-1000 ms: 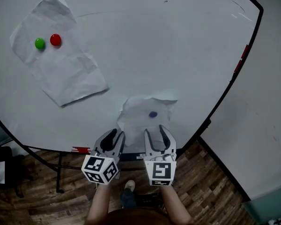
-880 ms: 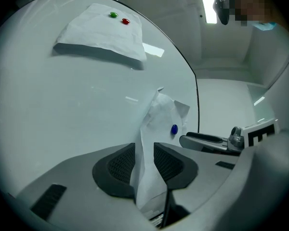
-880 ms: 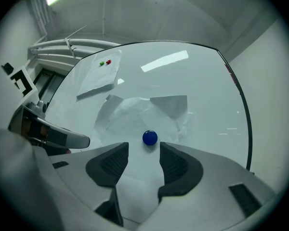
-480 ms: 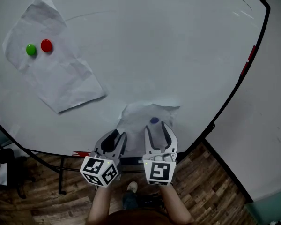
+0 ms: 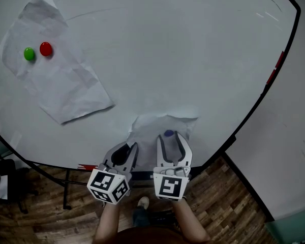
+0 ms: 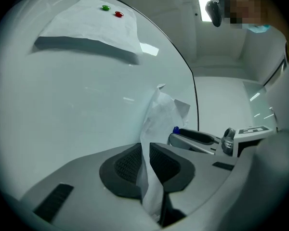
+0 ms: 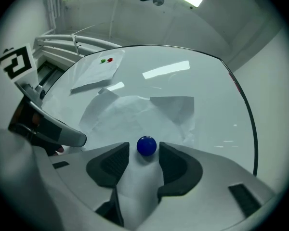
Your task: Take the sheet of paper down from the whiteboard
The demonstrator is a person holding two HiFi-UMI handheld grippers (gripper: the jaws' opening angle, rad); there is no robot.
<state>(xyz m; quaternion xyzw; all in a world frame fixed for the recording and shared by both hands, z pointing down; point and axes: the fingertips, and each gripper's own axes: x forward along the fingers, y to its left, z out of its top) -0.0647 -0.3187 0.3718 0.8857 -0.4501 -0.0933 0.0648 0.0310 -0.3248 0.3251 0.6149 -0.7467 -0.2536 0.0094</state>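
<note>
A crumpled sheet of paper [image 5: 152, 127] hangs low on the whiteboard [image 5: 183, 55], pinned by a blue magnet [image 5: 168, 133]. My left gripper [image 5: 126, 149] is shut on the sheet's lower left edge; in the left gripper view the paper [image 6: 160, 114] runs down between its pads [image 6: 130, 163]. My right gripper [image 5: 170, 139] points at the board with the blue magnet [image 7: 146, 145] between its fingertips. Its jaws are closing, and a thin gap shows on each side of the magnet. The paper [image 7: 135, 112] spreads behind the magnet.
A second, larger sheet [image 5: 61, 80] hangs at the upper left under a green magnet [image 5: 29, 54] and a red magnet [image 5: 46, 49]. The board's dark frame [image 5: 254, 111] curves down the right side. Stand legs [image 5: 66, 187] and wooden floor [image 5: 223, 202] lie below.
My right gripper has moved up the board, so the blue magnet that sat beyond its tips now lies between them. My left gripper has kept its hold on the paper.
</note>
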